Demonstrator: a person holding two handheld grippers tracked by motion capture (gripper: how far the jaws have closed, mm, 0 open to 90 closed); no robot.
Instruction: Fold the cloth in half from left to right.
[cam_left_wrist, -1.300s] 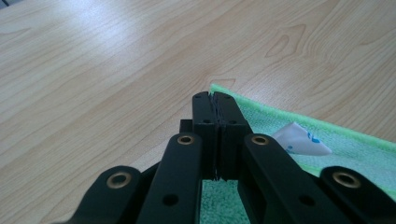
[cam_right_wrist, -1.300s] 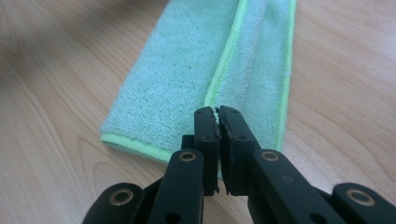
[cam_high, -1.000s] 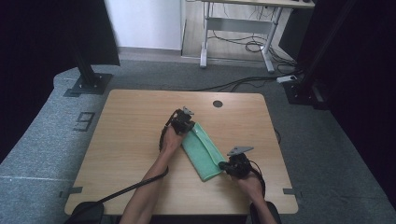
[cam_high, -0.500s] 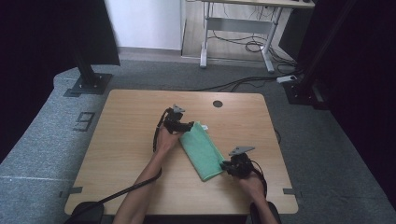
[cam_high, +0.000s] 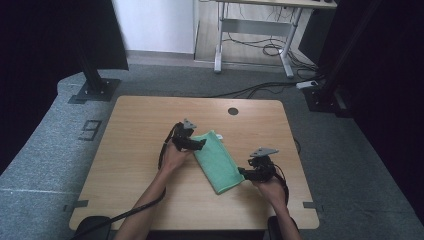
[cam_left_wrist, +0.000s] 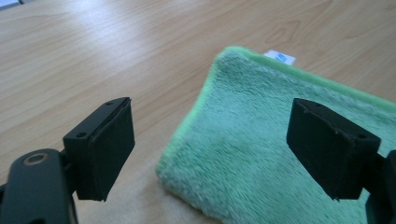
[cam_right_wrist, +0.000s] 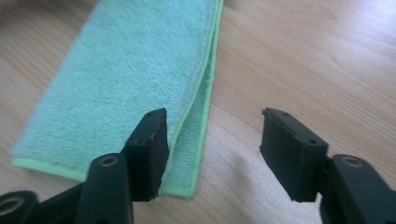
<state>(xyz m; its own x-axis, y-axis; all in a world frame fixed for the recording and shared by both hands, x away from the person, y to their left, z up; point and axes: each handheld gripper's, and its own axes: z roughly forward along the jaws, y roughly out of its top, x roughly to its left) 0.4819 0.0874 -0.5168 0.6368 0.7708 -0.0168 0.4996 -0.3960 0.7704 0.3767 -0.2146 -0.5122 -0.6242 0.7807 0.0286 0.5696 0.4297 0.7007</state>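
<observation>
A green towel (cam_high: 218, 161), folded into a long strip, lies slanted on the wooden table (cam_high: 135, 125). My left gripper (cam_high: 200, 145) is open at the towel's far left corner; in the left gripper view its jaws straddle that corner (cam_left_wrist: 243, 154), and a small white label (cam_left_wrist: 279, 57) shows at the towel's far edge. My right gripper (cam_high: 242, 172) is open at the near right end; in the right gripper view its left jaw sits over the folded edge (cam_right_wrist: 198, 107) and its right jaw over bare wood.
A round cable hole (cam_high: 233, 111) sits near the table's far edge. A black cable (cam_high: 135, 212) trails off the front edge from the left hand. Beyond the table are a black stand base (cam_high: 92, 90) and desk legs with cables (cam_high: 260, 47).
My left gripper has turned from the towel's far end and come down to its far left corner. The right gripper has stayed at the near end.
</observation>
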